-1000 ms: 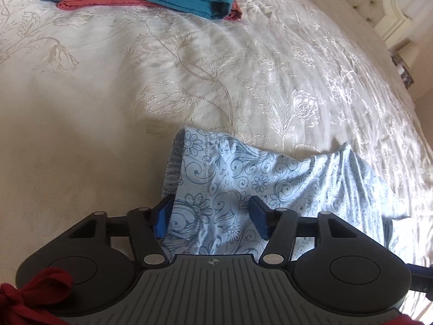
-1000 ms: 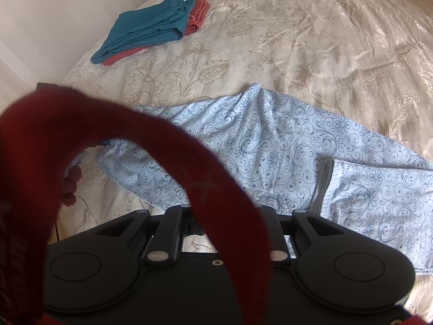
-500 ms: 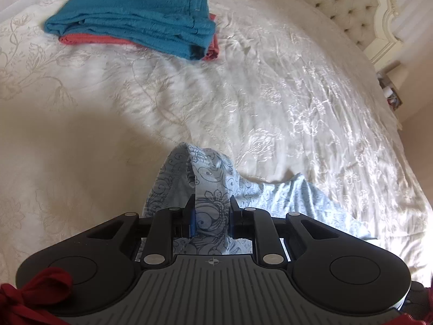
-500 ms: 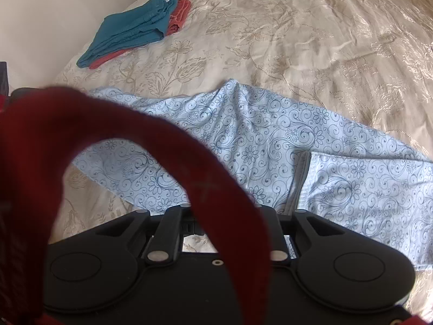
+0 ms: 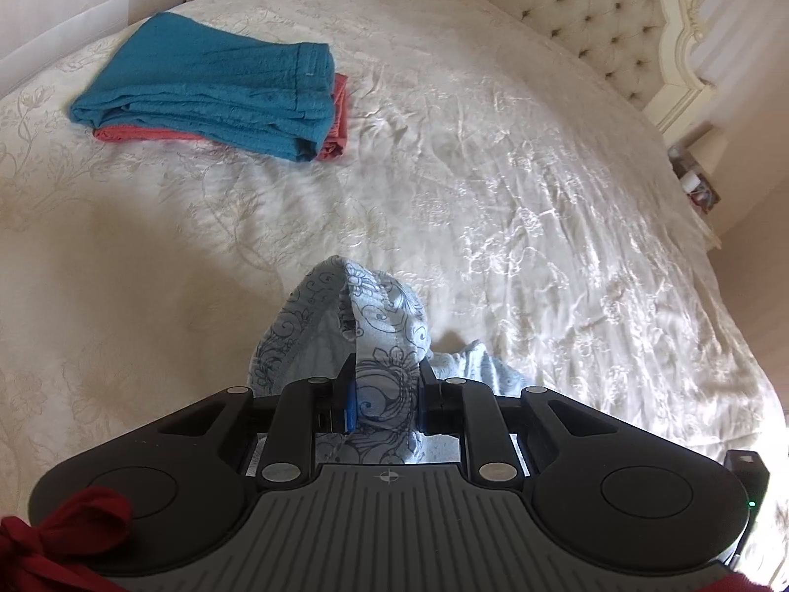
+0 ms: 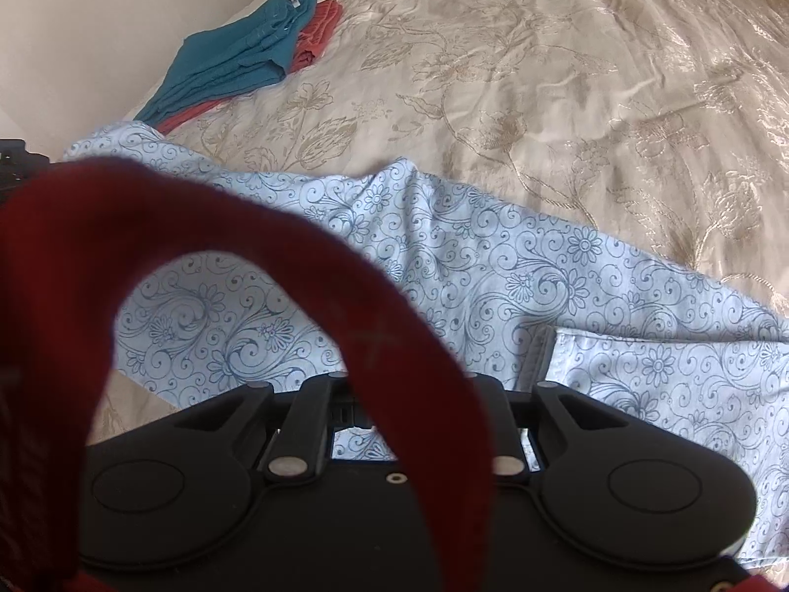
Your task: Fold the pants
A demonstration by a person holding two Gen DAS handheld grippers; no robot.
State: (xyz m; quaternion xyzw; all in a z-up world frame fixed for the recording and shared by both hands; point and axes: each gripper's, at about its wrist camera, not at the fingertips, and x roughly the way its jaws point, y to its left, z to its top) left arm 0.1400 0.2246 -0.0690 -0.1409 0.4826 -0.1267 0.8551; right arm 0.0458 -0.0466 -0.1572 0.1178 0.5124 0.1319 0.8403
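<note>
The pale blue pants with a dark floral swirl print (image 6: 493, 266) stretch across the cream bedspread (image 6: 542, 74) in the right wrist view. My left gripper (image 5: 385, 375) is shut on a bunched end of the pants (image 5: 365, 296), and that end hangs lifted off the bed. A seam (image 6: 540, 355) runs up to my right gripper (image 6: 409, 394), and pants fabric shows beneath its body. A red strap (image 6: 345, 296) loops in front of the lens and hides the right fingertips, so their state does not show.
A folded teal garment (image 5: 212, 93) lies on a folded coral one (image 5: 335, 118) at the far left of the bed. The tufted headboard (image 5: 591, 15) and a nightstand (image 5: 695, 182) stand at the far right. Bare bedspread (image 5: 493, 172) lies beyond the pants.
The left jaws closed on the pants end, then rose with it, so the bed now looks farther off. The right gripper shifted slightly; the pants leg beside it now slopes up to the left.
</note>
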